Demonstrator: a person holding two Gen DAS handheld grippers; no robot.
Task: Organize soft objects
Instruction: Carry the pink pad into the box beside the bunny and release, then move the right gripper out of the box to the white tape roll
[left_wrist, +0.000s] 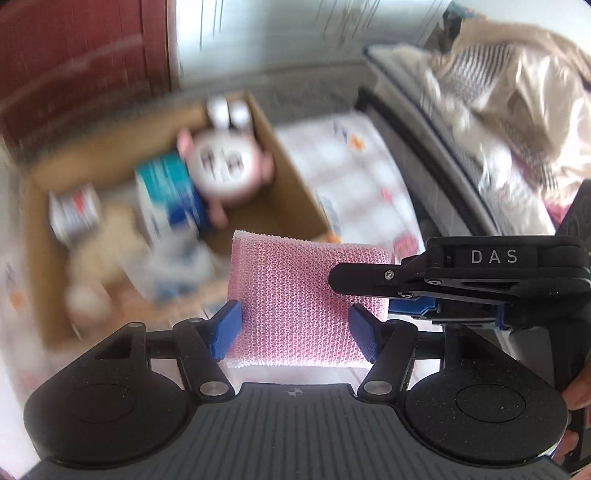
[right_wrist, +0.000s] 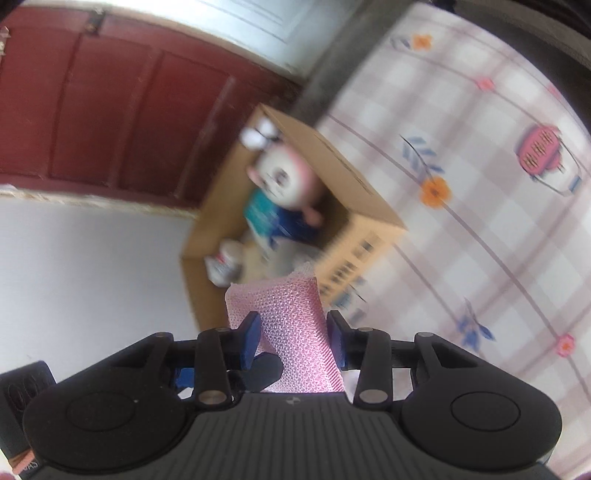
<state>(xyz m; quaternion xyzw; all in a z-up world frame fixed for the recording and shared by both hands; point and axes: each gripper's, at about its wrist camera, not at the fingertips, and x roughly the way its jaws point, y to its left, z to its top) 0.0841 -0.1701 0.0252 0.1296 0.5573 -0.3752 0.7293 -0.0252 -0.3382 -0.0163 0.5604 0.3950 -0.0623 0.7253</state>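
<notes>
Pink mesh sponge (left_wrist: 303, 299) is held jointly: left gripper (left_wrist: 295, 330) pads clamped across its width, right gripper (right_wrist: 293, 339) pinching an edge, both partly open. Step judged: carry to cardboard box (left_wrist: 291, 177) at 11 o'clock. Next: a coordinated release over the box.

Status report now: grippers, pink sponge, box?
Left gripper and right gripper both clamp pink sponge. Cardboard box ahead, open. Nothing blocking.
</notes>
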